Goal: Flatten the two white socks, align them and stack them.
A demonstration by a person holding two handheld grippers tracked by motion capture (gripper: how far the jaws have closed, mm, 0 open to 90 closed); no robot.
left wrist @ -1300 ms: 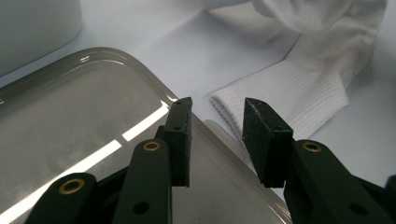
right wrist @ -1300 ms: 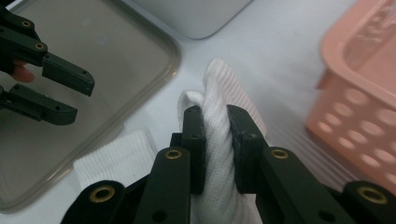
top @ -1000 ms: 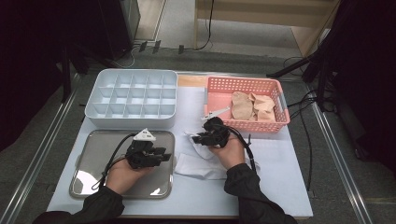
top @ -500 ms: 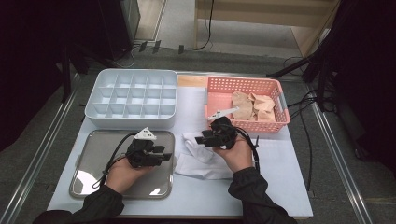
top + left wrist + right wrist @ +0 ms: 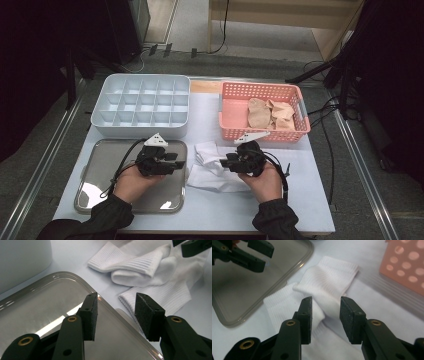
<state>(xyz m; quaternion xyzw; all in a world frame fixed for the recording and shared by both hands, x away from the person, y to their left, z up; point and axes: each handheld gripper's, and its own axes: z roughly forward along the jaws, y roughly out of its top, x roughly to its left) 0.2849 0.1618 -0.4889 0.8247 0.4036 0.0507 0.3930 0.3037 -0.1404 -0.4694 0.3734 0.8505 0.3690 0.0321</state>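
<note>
Item: 2 white socks [image 5: 212, 162], lying on my table between metal tray [image 5: 100, 200] and pink basket [image 5: 230, 132]. My left gripper [image 5: 116, 315]: jaws spread, over tray edge. My right gripper [image 5: 325, 315]: spread, above socks.

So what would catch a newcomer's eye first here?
Probably the white socks lying crumpled mid-table, with the right hand-held gripper open just over them. Next, the pink basket at back right, and the left hand-held gripper open above the metal tray.
</note>
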